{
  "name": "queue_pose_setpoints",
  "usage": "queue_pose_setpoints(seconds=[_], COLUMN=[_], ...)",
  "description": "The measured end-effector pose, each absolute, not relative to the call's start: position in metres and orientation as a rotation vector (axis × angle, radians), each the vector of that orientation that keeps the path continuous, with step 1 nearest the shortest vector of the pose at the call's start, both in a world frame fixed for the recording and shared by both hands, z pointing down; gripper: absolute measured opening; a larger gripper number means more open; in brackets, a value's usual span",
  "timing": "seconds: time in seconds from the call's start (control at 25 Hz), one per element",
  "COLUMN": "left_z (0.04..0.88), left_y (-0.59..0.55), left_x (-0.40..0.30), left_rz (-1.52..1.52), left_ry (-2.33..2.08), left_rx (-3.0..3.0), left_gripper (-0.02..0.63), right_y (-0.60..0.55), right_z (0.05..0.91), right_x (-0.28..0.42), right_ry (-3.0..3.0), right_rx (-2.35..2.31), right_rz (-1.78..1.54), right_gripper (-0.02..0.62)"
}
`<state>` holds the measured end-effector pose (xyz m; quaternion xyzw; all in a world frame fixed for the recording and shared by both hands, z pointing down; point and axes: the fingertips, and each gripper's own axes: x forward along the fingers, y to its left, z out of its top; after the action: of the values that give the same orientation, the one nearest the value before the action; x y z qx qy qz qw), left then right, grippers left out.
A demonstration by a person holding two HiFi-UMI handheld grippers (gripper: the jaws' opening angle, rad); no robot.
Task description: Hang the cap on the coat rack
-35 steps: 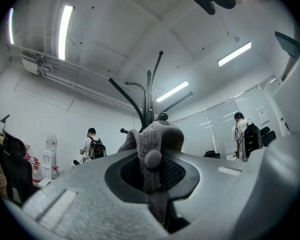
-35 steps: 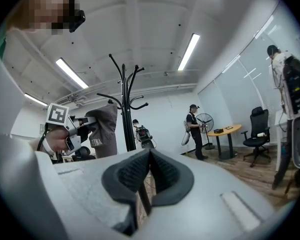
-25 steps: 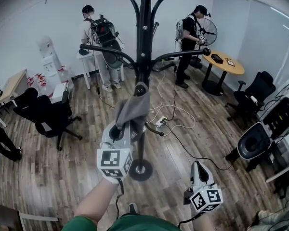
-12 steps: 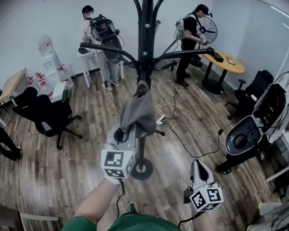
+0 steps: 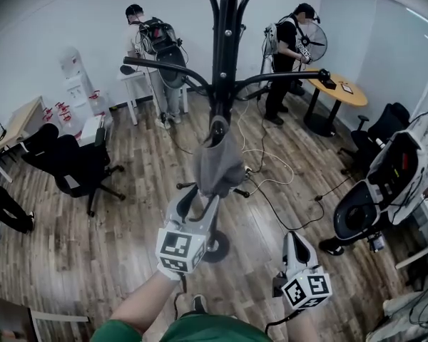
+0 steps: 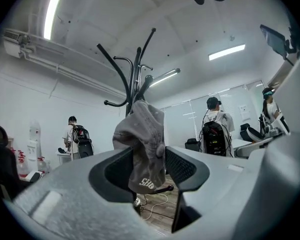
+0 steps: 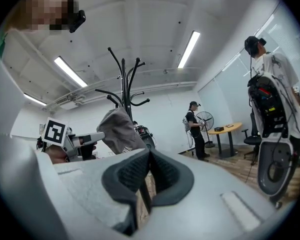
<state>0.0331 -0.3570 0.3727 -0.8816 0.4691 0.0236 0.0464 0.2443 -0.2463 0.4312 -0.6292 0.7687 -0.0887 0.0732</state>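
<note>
The grey cap point(image 5: 217, 164) hangs limp from a hook on the black coat rack point(image 5: 225, 63). My left gripper point(image 5: 200, 194) is just below and in front of it. In the left gripper view the cap point(image 6: 142, 144) dangles between the jaws of the left gripper point(image 6: 147, 166). These jaws have just been opening and now stand wide, not pressing on it. My right gripper point(image 5: 296, 242) stays low at the right, away from the rack. Its jaws point(image 7: 149, 176) meet with nothing between them, and the cap point(image 7: 121, 131) shows to its left.
The rack's round base point(image 5: 215, 246) stands on the wood floor with cables point(image 5: 271, 184) trailing behind it. Two people with backpacks point(image 5: 153, 55) point(image 5: 284, 48) work at the far wall. A black office chair point(image 5: 71, 166) is at the left. A round table point(image 5: 341, 91) and more chairs are at the right.
My left gripper has sunk and pulled back a little from the rack. Its jaws have opened off the cap, which now hangs free from the hook. The right gripper has kept still.
</note>
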Motion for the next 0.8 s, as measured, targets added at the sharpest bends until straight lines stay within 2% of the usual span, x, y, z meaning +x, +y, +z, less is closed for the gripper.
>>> queue_pose_setpoints(seconds=[0.44,0.6,0.8], left_z=[0.426,0.433,0.435], left_y=[-0.326,-0.310,-0.300], left_x=[0.024,0.010,0.006], left_rz=[0.018,0.086,0.114], left_ry=[1.530,1.608,1.597], left_rx=[-2.791,-2.786,-2.813], left_gripper=[0.203,0.149,0.123], right_y=[-0.252,-0.251,-0.254], right_z=[0.420,0.412,0.406], right_x=[0.241,0.239,0.231], right_ry=[2.321,2.320,2.327], right_rx=[-1.853,-1.837,-1.811], right_rz=[-0.236,-0.213,-0.178], right_gripper=[0.003,0.003,0.003])
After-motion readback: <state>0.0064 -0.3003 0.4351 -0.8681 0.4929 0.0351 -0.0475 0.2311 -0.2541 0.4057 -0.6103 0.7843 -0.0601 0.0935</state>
